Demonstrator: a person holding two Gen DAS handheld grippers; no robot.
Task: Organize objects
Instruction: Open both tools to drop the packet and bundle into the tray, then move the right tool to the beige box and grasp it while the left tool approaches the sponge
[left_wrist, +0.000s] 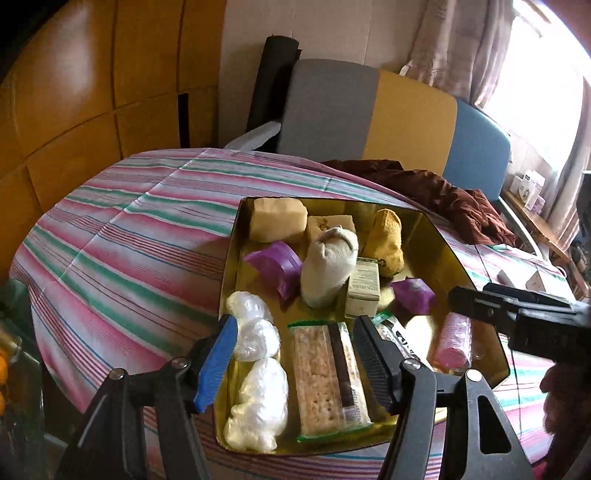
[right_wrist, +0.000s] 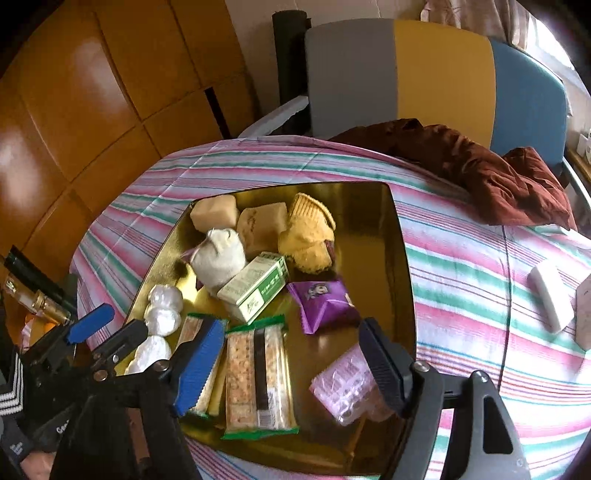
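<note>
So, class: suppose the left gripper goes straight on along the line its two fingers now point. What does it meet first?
Most likely the clear-wrapped cracker bar, which lies on the gold tray in the gap between the open fingers of the left gripper. Depth is hard to judge in this view, so the tray floor beside it is possible.

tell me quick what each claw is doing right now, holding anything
Left claw: open, holding nothing, over the cracker pack in the gold tray.
Right claw: open, holding nothing, above the tray between a cracker pack and the pink packet.
</note>
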